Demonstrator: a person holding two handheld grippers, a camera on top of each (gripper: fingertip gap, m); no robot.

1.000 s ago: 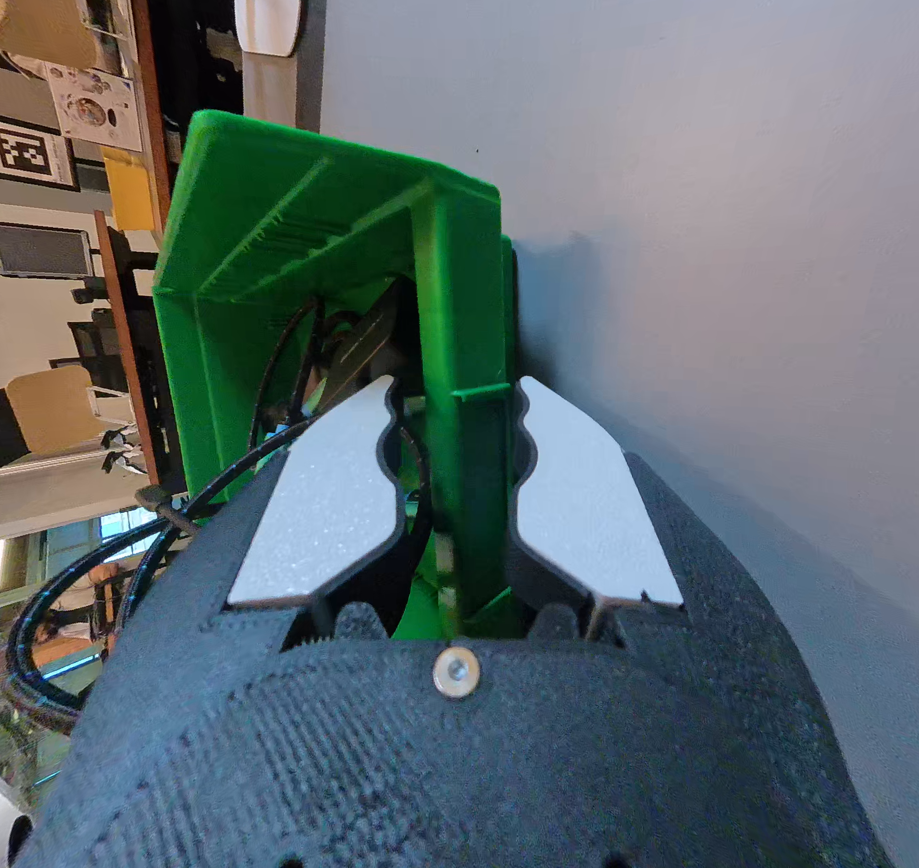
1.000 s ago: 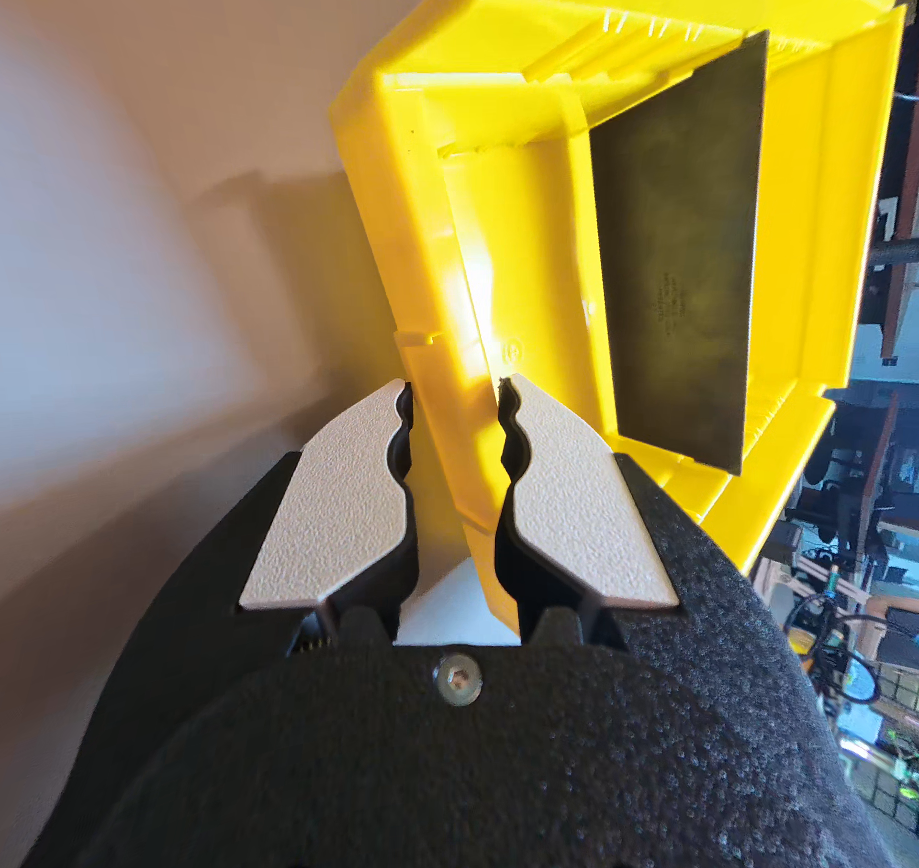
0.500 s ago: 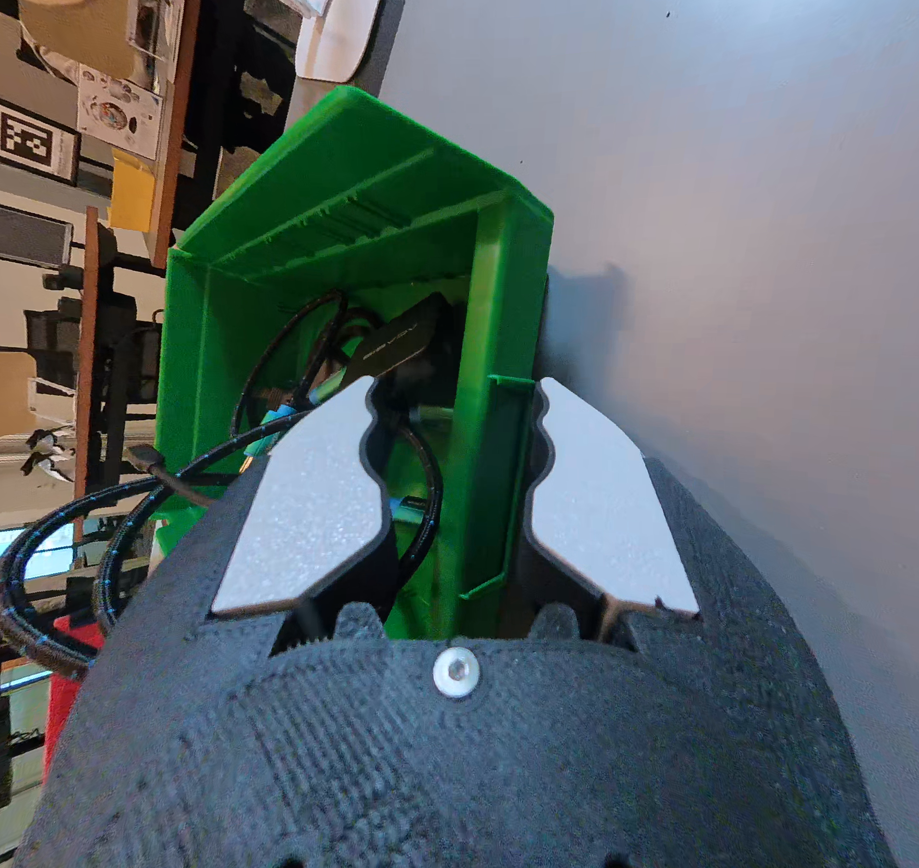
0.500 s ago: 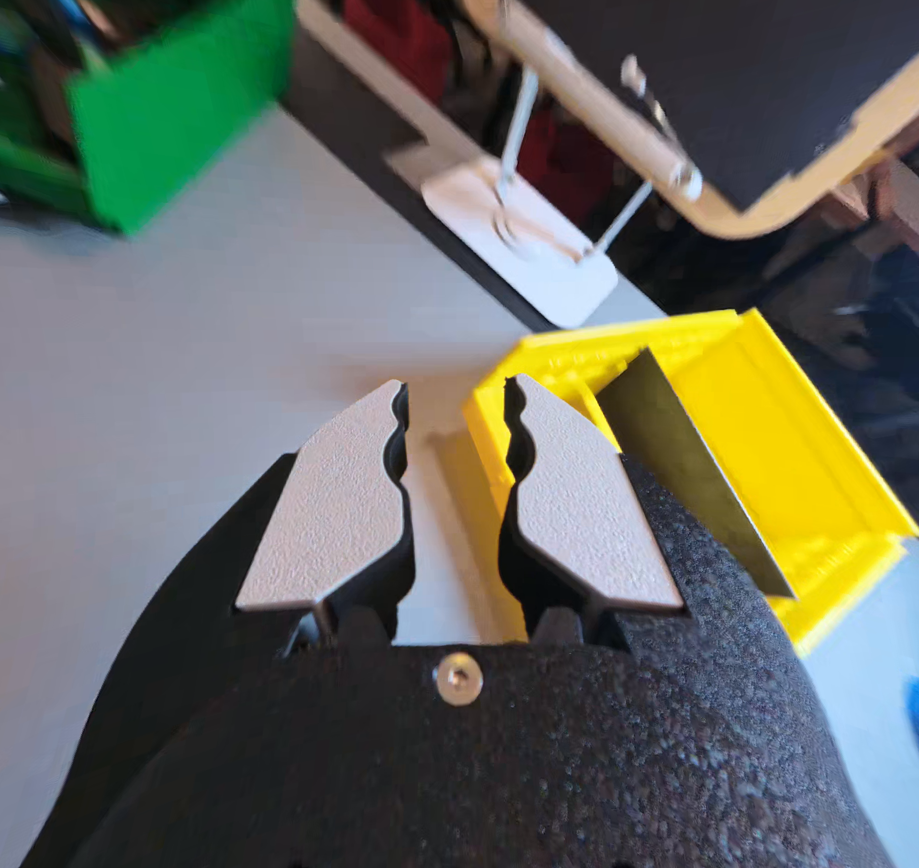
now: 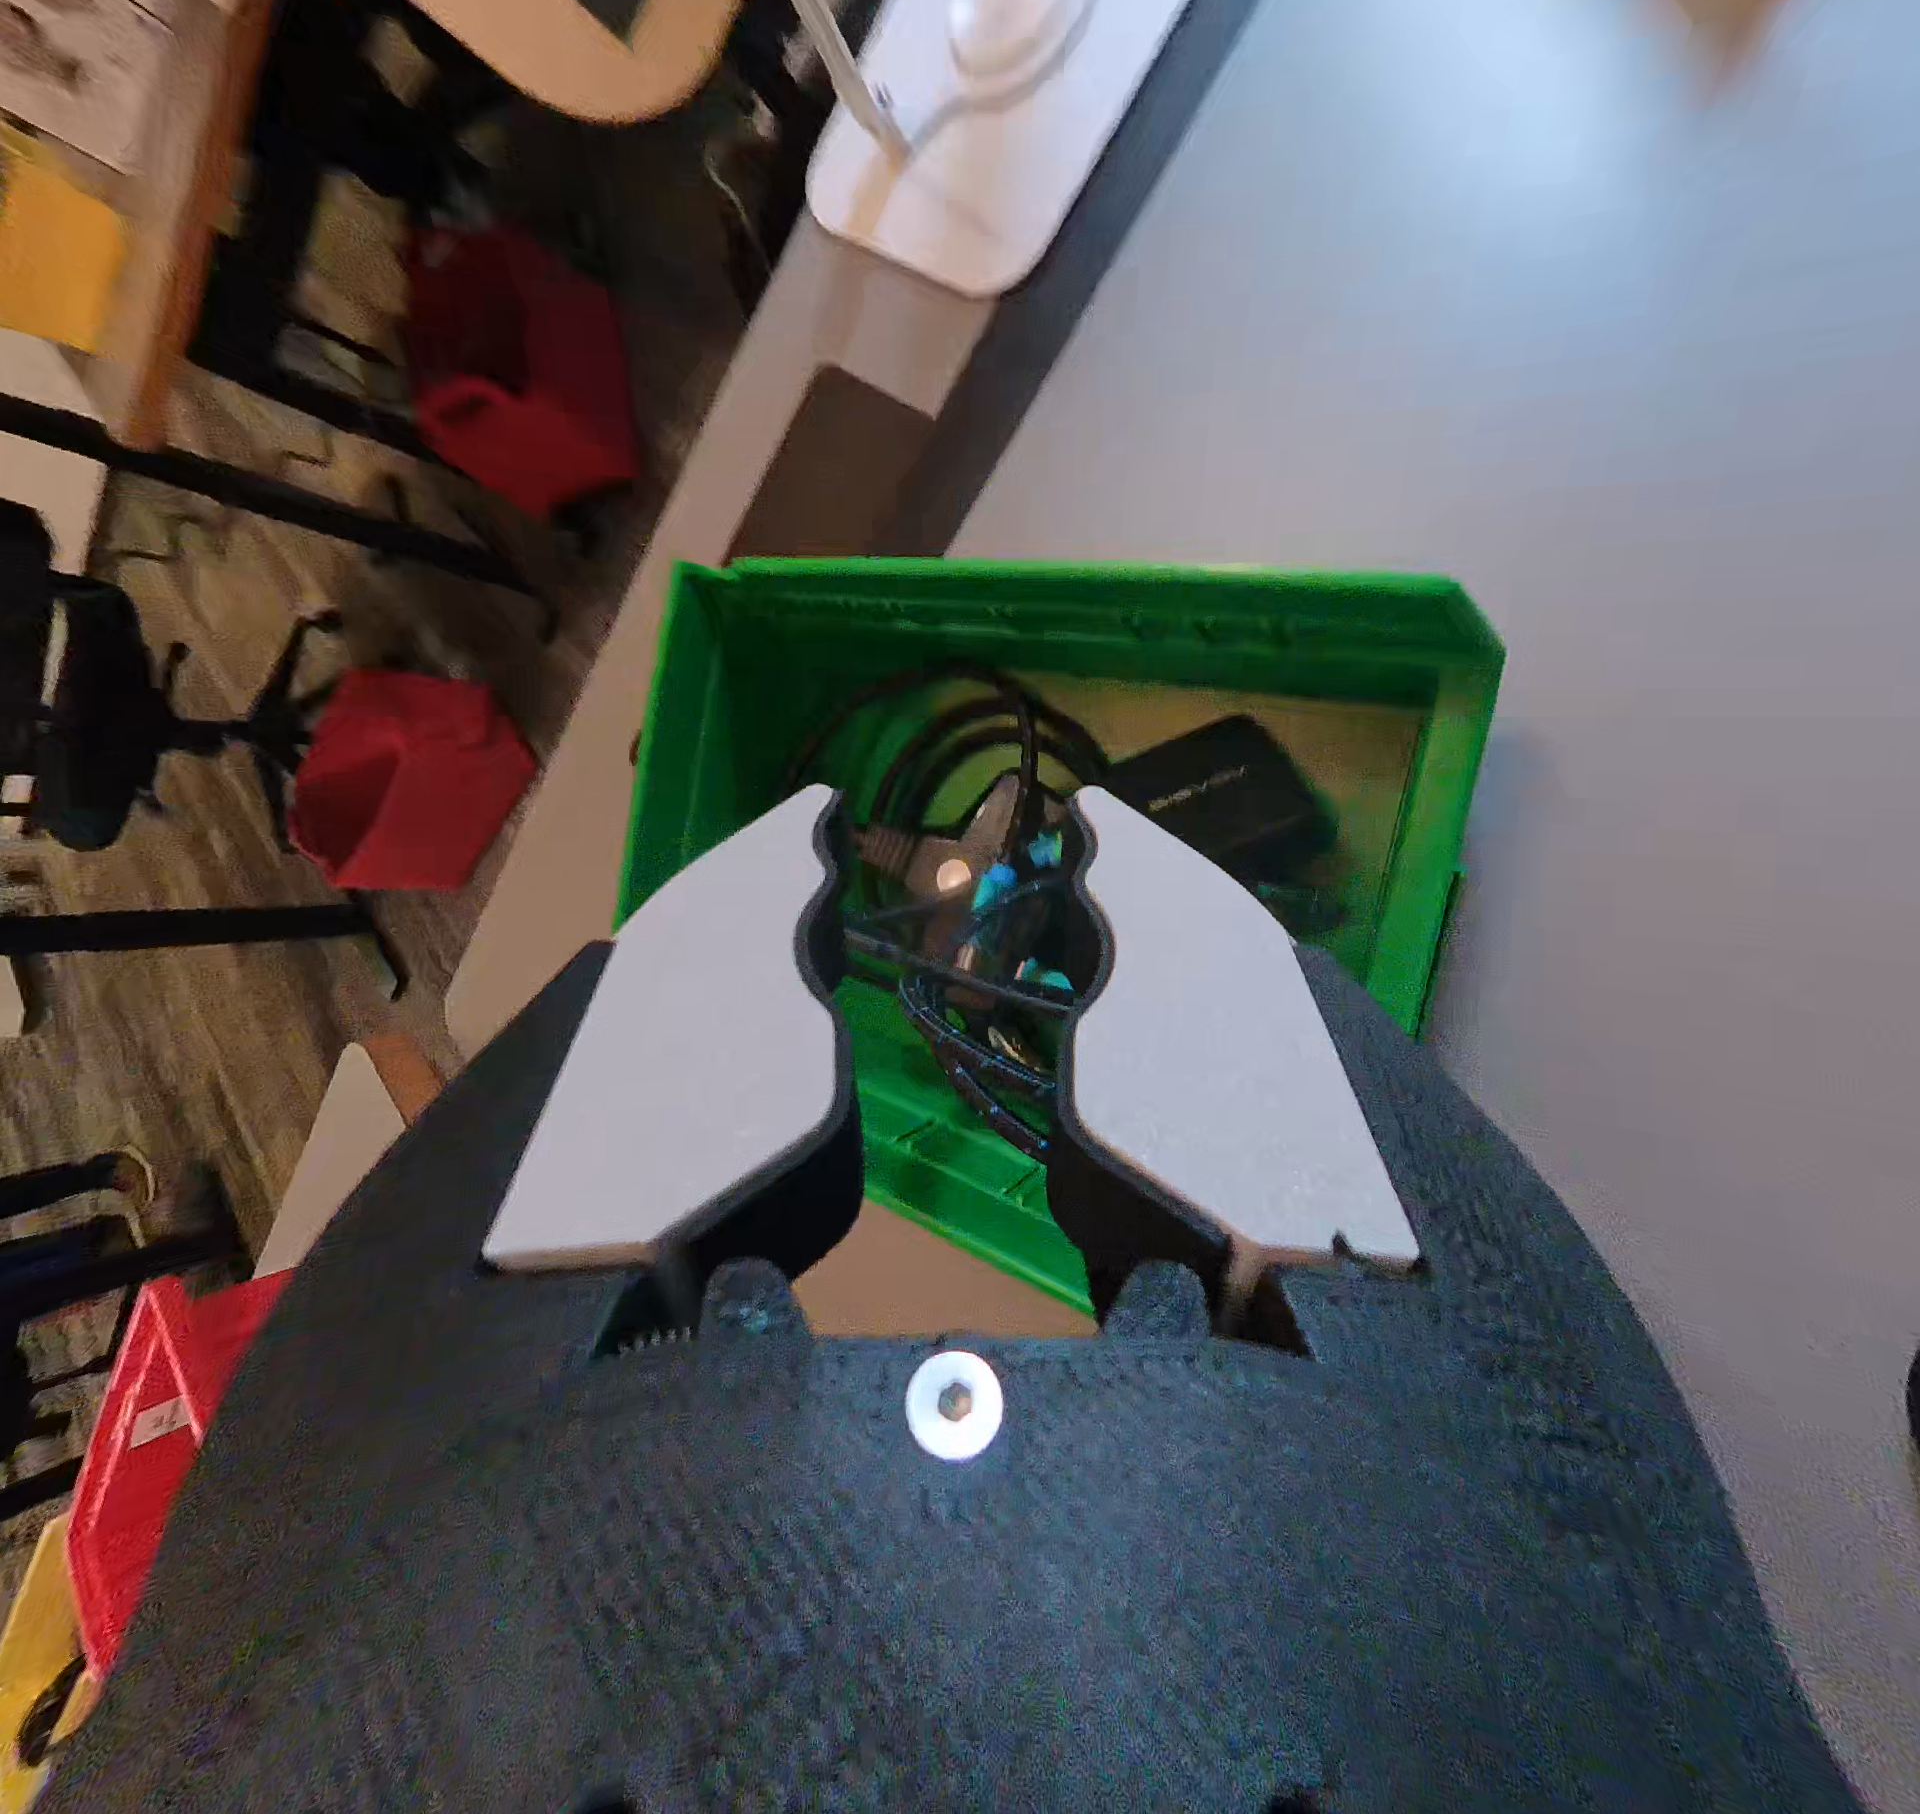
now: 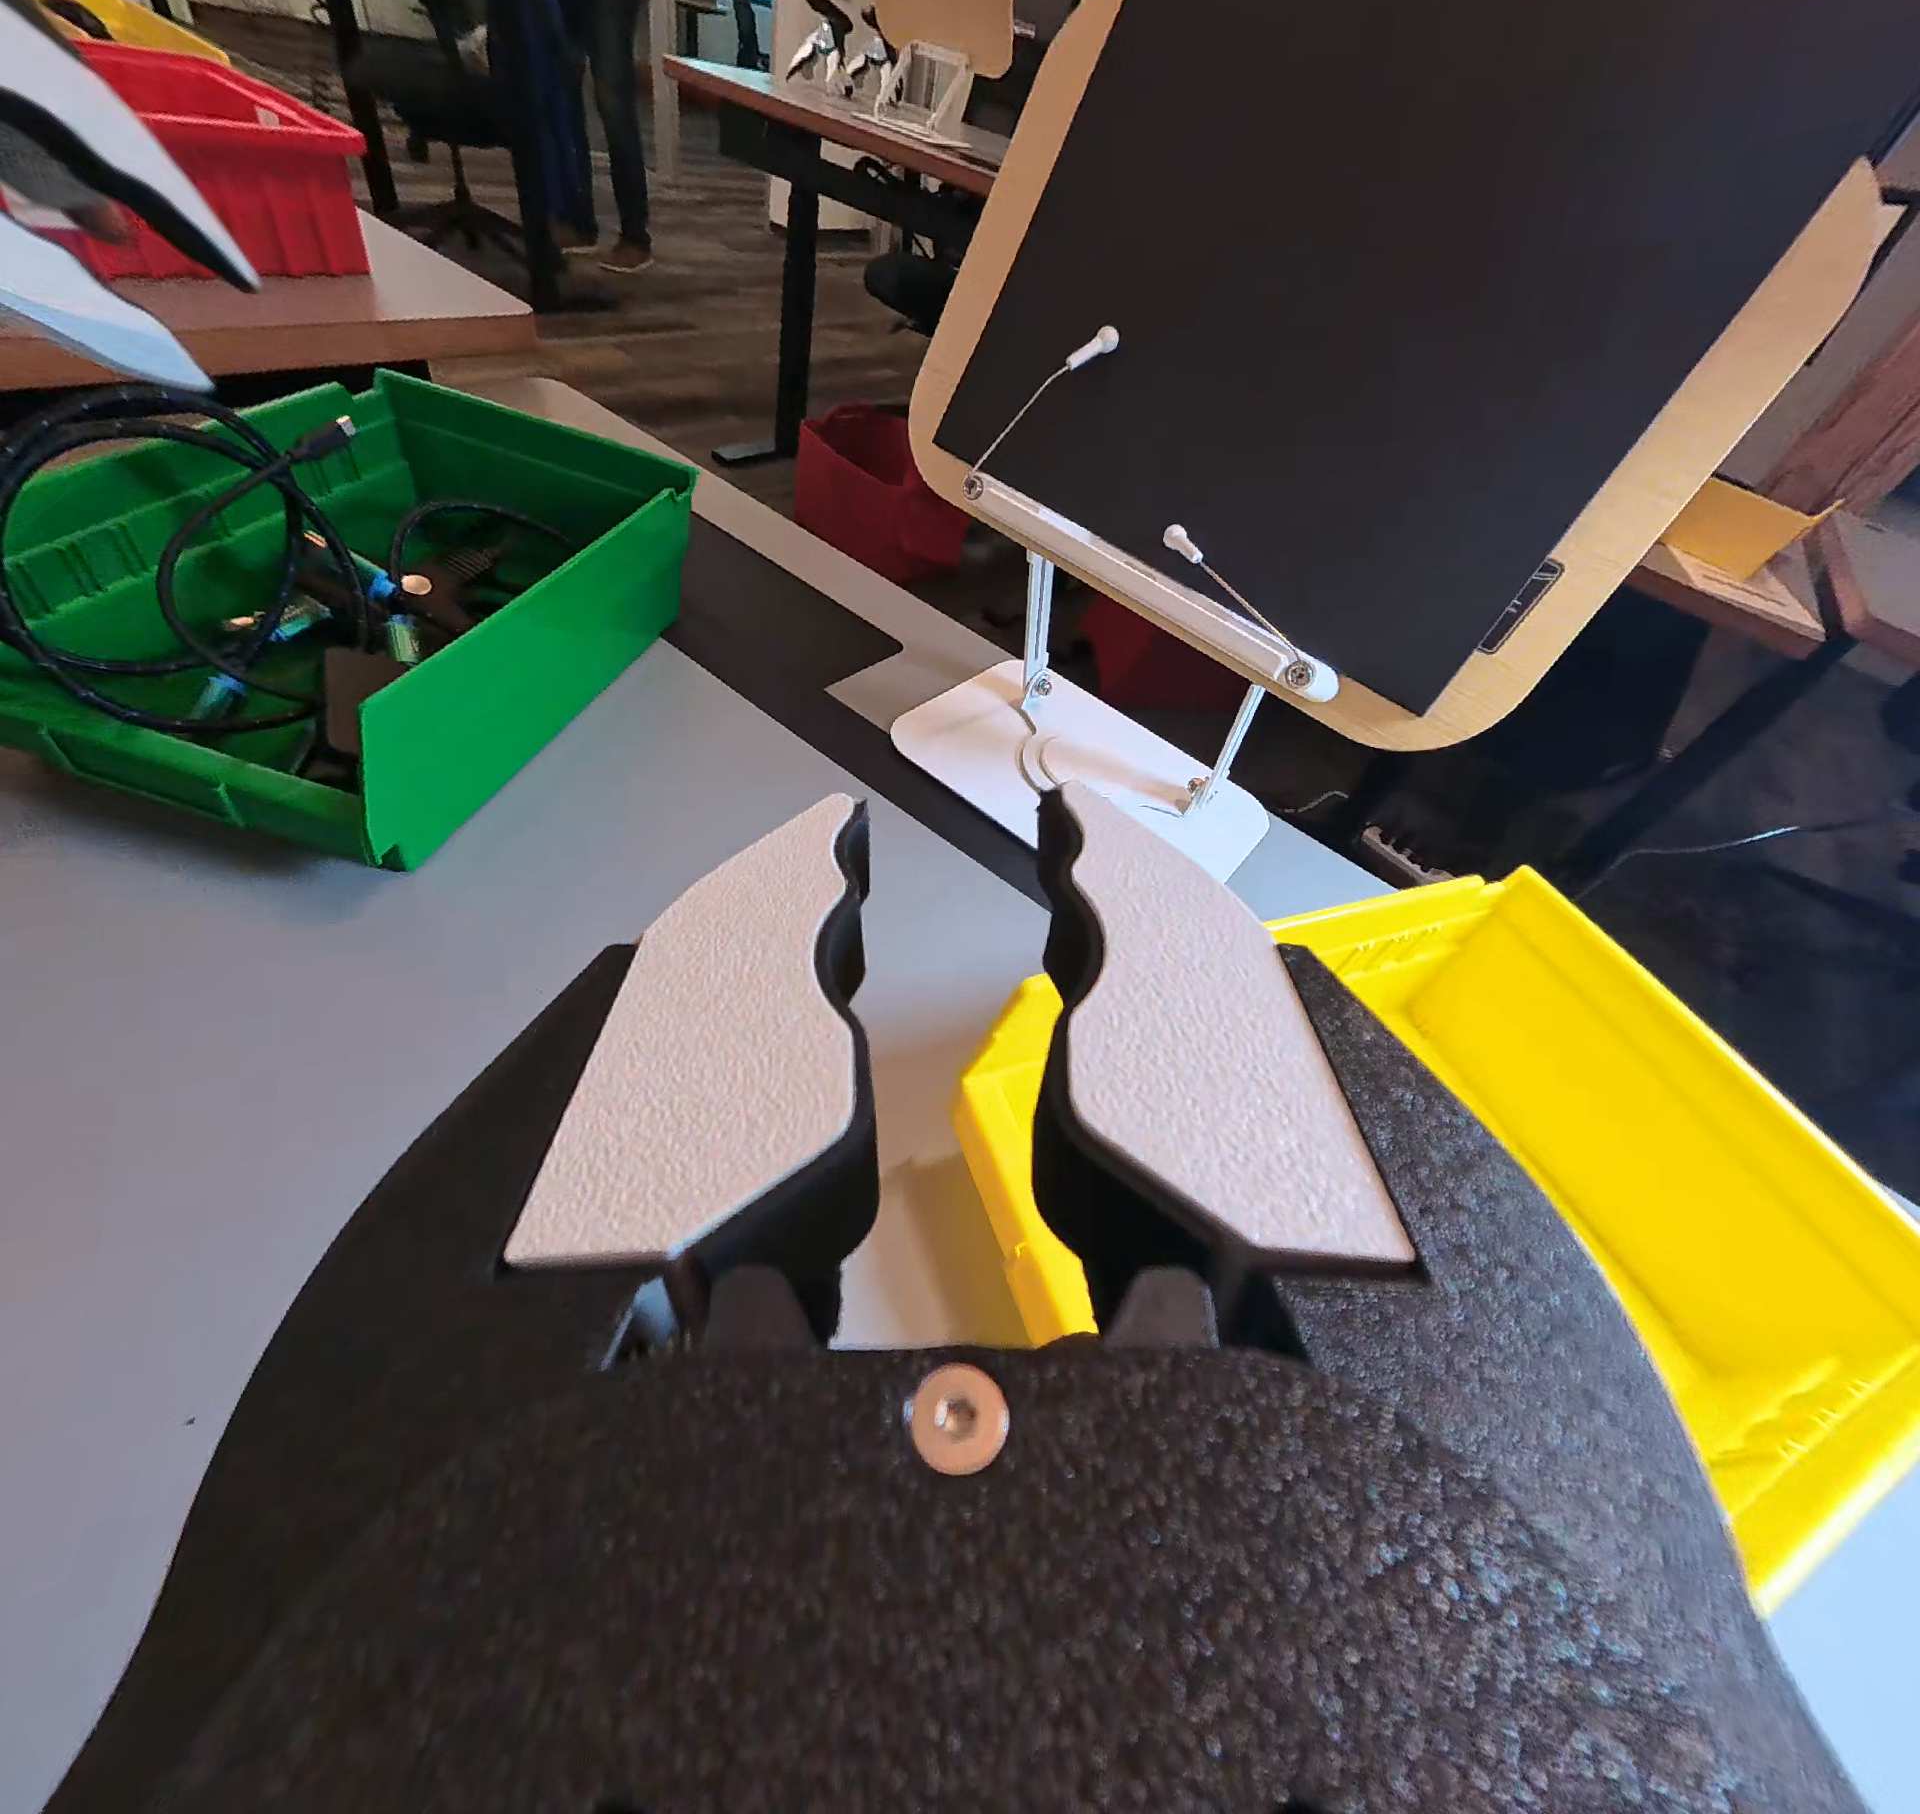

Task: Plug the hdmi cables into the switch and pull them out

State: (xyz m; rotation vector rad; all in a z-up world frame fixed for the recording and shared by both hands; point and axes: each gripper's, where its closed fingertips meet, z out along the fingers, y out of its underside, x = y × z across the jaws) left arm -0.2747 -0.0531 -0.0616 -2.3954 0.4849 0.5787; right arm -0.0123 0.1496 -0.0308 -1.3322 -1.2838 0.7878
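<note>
Left gripper (image 5: 951,855) spread and empty, hovering above the green bin (image 5: 1081,601); directly ahead between its fingers lie the tangled HDMI cables (image 5: 977,943), with the black switch (image 5: 1216,788) just right of its tip. Right gripper (image 6: 951,834) also spread and empty, above the grey table (image 6: 260,1037), yellow bin (image 6: 1621,1120) at its right. Risk, as judged: the cables are looped over each other, so pinching a loop rather than a plug likely drags the whole bundle, and perhaps the switch, out of the bin.
</note>
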